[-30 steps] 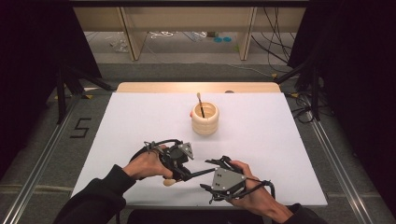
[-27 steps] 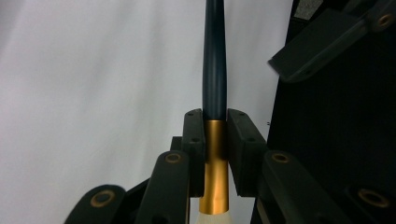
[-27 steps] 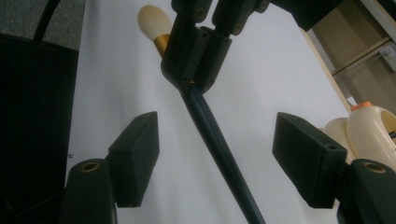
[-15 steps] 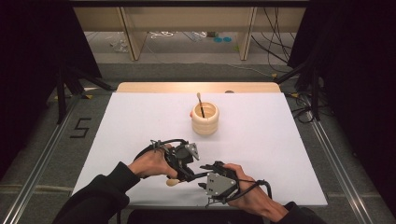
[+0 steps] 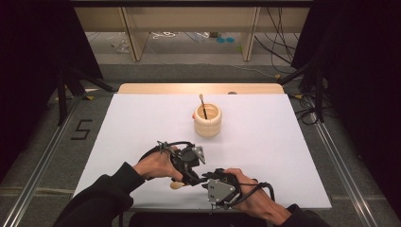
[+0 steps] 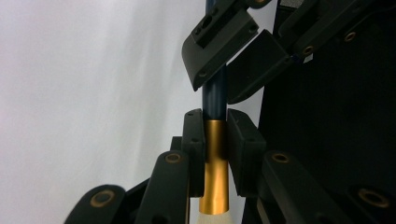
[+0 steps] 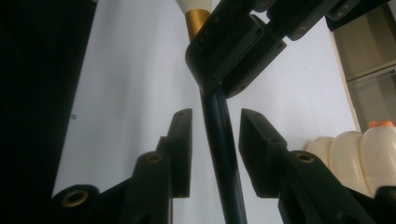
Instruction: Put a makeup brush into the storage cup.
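Ribbed cream pot (image 5: 207, 121) holding one brush (image 5: 203, 105) upright, left gripper (image 6: 215, 140) clamped on second brush (image 6: 215, 154) — right gripper (image 7: 215, 135) jaws apart around its handle

A ribbed cream pot (image 5: 207, 120) is standing upright on the white table (image 5: 142, 123), well beyond the near edge, with a dark stick (image 5: 203, 106) leaning inside it. A wooden board (image 5: 198, 88) is lying along the table's far edge.

A makeup brush (image 6: 215, 140) has a dark navy handle, shiny gold metal ferrule and cream bristle tip. Both grippers' jaws are matte black with brass-coloured rivets. The ribbed holder (image 5: 207, 120) is cream on a plain white table (image 5: 265, 142).
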`<state>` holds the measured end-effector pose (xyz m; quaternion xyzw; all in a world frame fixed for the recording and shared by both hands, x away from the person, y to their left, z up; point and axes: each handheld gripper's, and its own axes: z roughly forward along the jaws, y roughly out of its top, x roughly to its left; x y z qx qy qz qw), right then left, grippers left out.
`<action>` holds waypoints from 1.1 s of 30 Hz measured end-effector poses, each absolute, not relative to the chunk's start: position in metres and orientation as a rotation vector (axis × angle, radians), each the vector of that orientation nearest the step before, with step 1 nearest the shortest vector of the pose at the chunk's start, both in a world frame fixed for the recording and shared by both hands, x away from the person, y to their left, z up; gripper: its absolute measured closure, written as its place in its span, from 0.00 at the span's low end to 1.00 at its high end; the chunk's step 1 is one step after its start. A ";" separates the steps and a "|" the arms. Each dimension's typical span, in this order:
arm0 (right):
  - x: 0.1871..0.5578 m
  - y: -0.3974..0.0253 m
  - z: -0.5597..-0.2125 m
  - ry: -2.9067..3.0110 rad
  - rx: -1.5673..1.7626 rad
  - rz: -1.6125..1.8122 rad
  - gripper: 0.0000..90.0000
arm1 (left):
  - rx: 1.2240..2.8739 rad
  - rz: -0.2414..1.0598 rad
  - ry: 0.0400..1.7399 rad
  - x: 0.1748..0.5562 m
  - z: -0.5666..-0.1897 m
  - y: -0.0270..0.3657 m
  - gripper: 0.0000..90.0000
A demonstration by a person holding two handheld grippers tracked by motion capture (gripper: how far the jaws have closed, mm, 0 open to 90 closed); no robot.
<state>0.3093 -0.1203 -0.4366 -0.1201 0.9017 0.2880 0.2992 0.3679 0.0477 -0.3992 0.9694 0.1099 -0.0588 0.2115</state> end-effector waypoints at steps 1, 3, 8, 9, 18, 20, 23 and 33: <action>0.309 -0.120 -0.437 2.397 -0.320 0.763 0.75 | 2.696 -0.173 0.300 0.368 -0.399 0.047 0.86; 0.305 -0.121 -0.438 2.429 -0.237 0.760 0.76 | 2.694 -0.170 0.308 0.368 -0.399 0.046 0.86; 0.305 -0.120 -0.439 2.425 -0.246 0.758 0.78 | 2.722 -0.168 0.272 0.369 -0.398 0.046 0.86; 0.305 -0.119 -0.439 2.435 -0.245 0.759 0.78 | 2.701 -0.179 0.304 0.367 -0.400 0.045 0.86; 0.308 -0.119 -0.439 2.432 -0.301 0.745 0.84 | 2.707 -0.187 0.294 0.367 -0.401 0.043 0.86; 0.309 -0.119 -0.438 2.441 -0.306 0.746 0.84 | 2.709 -0.186 0.292 0.367 -0.401 0.042 0.86; 0.307 -0.120 -0.440 2.471 -0.255 0.743 0.85 | 2.707 -0.190 0.293 0.367 -0.401 0.042 0.86; 0.309 -0.119 -0.440 2.470 -0.317 0.738 0.87 | 2.706 -0.206 0.286 0.366 -0.401 0.042 0.86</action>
